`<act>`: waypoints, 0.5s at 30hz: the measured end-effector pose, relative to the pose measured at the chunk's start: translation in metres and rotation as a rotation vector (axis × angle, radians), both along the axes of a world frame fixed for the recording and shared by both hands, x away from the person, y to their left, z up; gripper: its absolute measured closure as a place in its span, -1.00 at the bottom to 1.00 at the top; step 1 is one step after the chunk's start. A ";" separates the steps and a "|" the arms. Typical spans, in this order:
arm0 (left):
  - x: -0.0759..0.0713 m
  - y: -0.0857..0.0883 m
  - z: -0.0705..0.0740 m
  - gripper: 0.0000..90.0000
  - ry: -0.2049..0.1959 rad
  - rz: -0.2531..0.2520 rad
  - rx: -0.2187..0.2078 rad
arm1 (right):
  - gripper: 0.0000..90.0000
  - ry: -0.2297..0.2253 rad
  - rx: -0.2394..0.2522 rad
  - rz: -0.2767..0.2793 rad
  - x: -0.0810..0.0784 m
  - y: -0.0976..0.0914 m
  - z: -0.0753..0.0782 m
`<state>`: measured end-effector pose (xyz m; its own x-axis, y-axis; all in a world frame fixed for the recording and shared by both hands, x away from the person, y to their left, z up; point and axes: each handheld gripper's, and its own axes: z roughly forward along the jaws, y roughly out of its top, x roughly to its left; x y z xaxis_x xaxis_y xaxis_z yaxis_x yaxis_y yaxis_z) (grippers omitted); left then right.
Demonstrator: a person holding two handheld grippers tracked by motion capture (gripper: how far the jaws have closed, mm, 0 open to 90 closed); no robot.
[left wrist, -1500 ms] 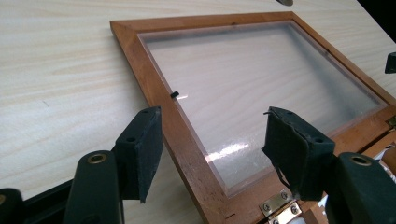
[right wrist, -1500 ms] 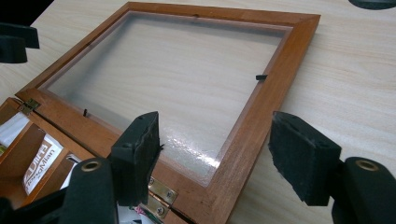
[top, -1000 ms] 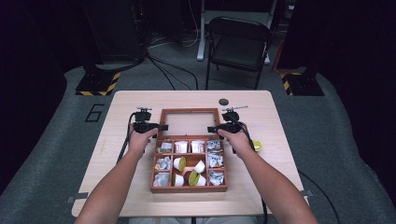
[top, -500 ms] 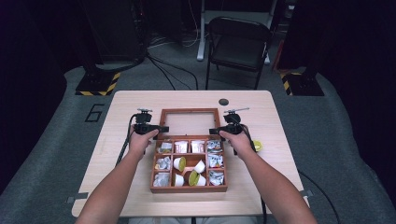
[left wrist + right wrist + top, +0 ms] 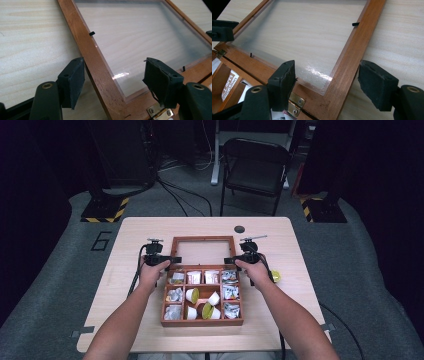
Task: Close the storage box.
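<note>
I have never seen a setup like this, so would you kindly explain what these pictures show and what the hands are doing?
A person sits at a wooden table and holds a handheld two-jaw tool in each hand. The high view looks down from above; the other two views come from cameras riding on each tool. On the table lies a wooden box with compartments of packets and small cups, its glass-paned lid folded open flat. The left gripper straddles one side rail of the lid near the hinge, the right gripper the other side. Both stand open, with nothing clamped yet.

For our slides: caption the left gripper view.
Left gripper open, jaws straddling the side rail of the wooden lid, clear pane beside.
</note>
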<state>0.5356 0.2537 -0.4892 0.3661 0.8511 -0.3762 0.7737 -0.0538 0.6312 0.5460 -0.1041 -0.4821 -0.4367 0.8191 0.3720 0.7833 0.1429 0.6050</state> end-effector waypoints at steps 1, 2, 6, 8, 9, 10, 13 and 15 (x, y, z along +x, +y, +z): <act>0.000 -0.001 0.000 -0.28 -0.002 0.002 0.001 | -0.34 0.000 -0.001 -0.001 0.000 0.000 0.000; 0.000 0.000 0.000 -0.28 -0.004 0.003 -0.001 | -0.34 0.000 -0.002 -0.001 0.000 0.000 0.000; 0.000 0.001 0.000 -0.28 -0.002 -0.003 -0.005 | -0.35 0.002 0.003 -0.005 0.001 0.000 -0.001; 0.000 0.001 -0.001 -0.28 0.001 0.002 -0.008 | -0.35 0.004 0.003 -0.003 0.001 0.000 -0.001; 0.000 0.001 -0.002 -0.28 0.004 0.002 -0.009 | -0.35 0.006 0.002 -0.003 0.001 0.000 -0.002; 0.000 0.001 -0.003 -0.29 0.006 0.001 -0.009 | -0.36 0.000 -0.001 0.002 0.002 0.000 -0.003; 0.001 0.000 -0.004 -0.29 0.012 0.000 -0.009 | -0.36 0.010 -0.006 0.006 0.002 0.000 -0.004; 0.001 0.001 -0.005 -0.30 0.011 -0.003 -0.008 | -0.36 0.019 0.000 -0.003 0.002 0.001 -0.005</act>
